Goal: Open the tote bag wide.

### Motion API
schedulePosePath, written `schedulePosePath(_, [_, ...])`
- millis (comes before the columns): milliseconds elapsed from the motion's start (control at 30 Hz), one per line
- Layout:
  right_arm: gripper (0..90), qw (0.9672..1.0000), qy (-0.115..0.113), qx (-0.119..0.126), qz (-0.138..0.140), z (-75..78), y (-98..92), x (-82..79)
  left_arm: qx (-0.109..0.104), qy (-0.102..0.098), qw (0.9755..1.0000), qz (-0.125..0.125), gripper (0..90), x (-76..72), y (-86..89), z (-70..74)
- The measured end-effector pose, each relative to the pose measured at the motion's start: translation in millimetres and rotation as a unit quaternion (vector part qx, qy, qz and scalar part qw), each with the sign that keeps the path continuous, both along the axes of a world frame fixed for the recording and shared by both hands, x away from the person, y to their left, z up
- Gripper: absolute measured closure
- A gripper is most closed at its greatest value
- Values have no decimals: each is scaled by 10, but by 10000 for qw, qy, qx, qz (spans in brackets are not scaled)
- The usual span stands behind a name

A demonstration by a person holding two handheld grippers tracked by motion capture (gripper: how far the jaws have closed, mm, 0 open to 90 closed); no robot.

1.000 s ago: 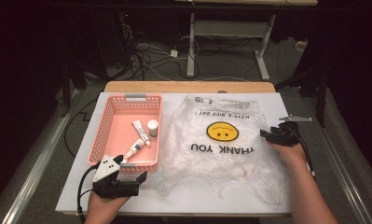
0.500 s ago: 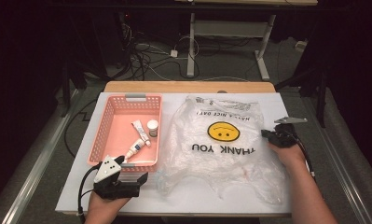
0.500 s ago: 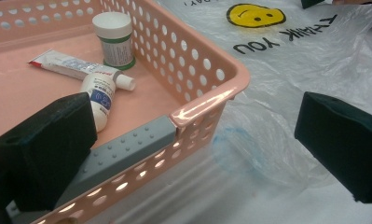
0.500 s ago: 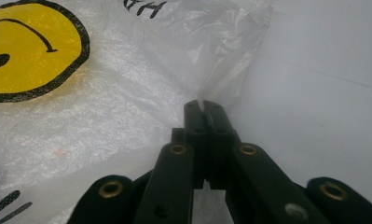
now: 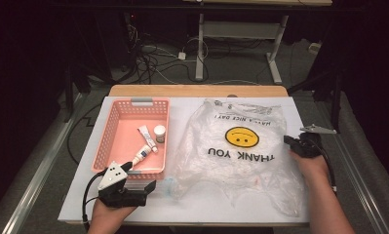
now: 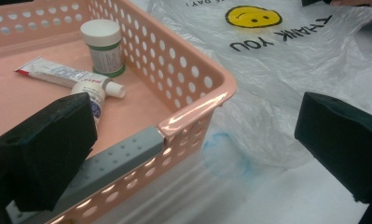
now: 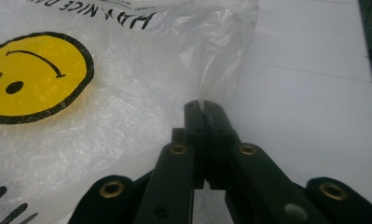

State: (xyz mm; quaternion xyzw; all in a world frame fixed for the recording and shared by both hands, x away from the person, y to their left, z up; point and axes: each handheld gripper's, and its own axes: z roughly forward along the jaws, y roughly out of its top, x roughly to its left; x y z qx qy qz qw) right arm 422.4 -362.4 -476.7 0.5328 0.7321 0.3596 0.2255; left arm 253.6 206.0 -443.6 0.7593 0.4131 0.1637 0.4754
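Observation:
A clear plastic bag (image 5: 236,151) printed with a yellow smiley and "THANK YOU" lies flat on the white table (image 5: 280,209). My right gripper (image 5: 287,140) sits at the bag's right edge. Its jaws are shut, and in the right gripper view a fold of the bag (image 7: 104,116) is pinched at the tip of the right gripper (image 7: 203,108). My left gripper (image 5: 142,176) rests at the near right corner of a pink basket (image 5: 133,102). In the left gripper view the left gripper (image 6: 190,121) stands open, one jaw over the basket (image 6: 197,100), the other over the bag (image 6: 277,93).
The basket holds two tubes (image 5: 146,137) (image 5: 141,155) and a small white jar (image 5: 159,133) with a green band. A faint blue round patch (image 6: 225,154) shows through the bag's near corner. Beyond the table are a desk frame and cables on the floor.
My right gripper's jaws have closed on the bag's right edge and the hand has shifted slightly right. The left gripper has stayed by the basket corner.

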Motion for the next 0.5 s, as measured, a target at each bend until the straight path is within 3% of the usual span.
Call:
schedulePosePath(233, [900,9991,-144,84,-398,25,-247,-156,-10,-88,9999,-124,0,61,-66,54])
schedulePosePath(500, [900,9946,-267,129,-995,58,-542,-392,-73,-103,9997,-230,0,184,-145,130])
